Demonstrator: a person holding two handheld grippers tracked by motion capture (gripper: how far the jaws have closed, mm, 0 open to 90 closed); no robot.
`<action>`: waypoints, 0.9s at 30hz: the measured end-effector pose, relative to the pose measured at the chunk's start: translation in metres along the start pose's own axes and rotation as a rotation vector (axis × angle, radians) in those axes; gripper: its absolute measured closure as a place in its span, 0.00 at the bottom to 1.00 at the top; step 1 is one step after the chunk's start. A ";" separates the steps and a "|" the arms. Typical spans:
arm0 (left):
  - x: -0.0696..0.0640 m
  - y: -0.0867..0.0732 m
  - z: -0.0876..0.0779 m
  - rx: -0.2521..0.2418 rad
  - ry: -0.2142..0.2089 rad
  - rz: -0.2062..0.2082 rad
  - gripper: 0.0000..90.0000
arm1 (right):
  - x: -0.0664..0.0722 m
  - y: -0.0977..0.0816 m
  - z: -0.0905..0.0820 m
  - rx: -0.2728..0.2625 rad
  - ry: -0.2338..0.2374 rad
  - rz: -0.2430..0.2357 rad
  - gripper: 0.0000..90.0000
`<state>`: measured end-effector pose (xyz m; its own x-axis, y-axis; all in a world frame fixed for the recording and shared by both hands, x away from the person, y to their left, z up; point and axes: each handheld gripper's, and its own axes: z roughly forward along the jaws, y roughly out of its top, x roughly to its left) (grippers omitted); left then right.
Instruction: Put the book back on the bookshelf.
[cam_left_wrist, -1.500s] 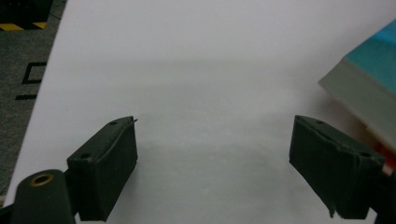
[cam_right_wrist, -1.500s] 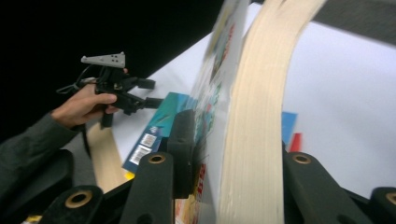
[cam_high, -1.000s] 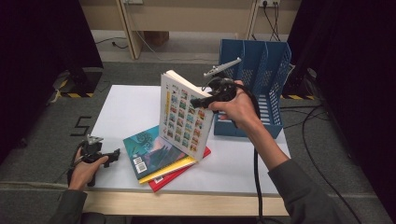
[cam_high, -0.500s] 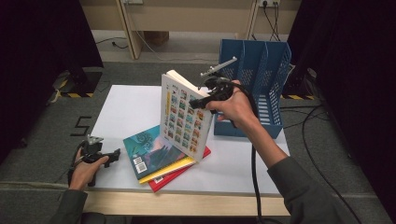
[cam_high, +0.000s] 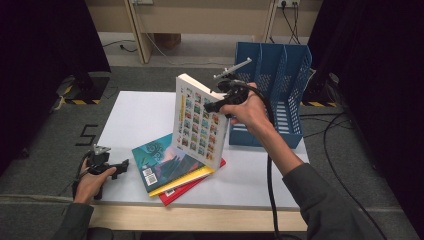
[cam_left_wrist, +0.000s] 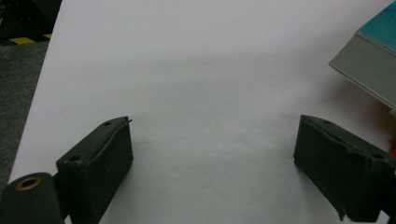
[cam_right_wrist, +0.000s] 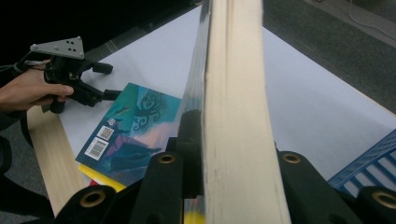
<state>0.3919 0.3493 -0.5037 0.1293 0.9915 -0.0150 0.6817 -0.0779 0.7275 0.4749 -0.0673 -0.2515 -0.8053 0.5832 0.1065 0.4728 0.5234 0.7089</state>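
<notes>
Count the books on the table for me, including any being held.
4: a thick book clamped upright in the right gripper; a teal one stacked on a yellow and a red. More may hide underneath.

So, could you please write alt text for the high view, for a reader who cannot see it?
The right gripper holds a book with a picture-grid cover upright above a stack of books on a white table, beside a blue file rack. The left gripper rests open at the table's near left edge.

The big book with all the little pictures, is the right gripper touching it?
Touching. In the right gripper view the book stands between the right gripper's black jaws, which press on both its sides.
</notes>
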 end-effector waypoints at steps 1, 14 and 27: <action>0.000 0.000 0.000 0.000 0.000 0.000 0.12 | 0.000 0.002 -0.001 -0.002 -0.004 -0.010 0.82; 0.000 0.000 0.000 0.001 -0.002 0.001 0.11 | 0.011 0.034 -0.020 0.062 -0.108 -0.097 0.82; 0.000 0.000 0.001 -0.002 -0.002 0.000 0.11 | 0.002 0.044 -0.078 -0.013 -0.191 -0.078 0.82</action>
<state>0.3923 0.3494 -0.5041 0.1306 0.9913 -0.0167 0.6806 -0.0774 0.7286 0.4665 -0.0915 -0.1660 -0.7562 0.6492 -0.0822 0.4062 0.5641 0.7189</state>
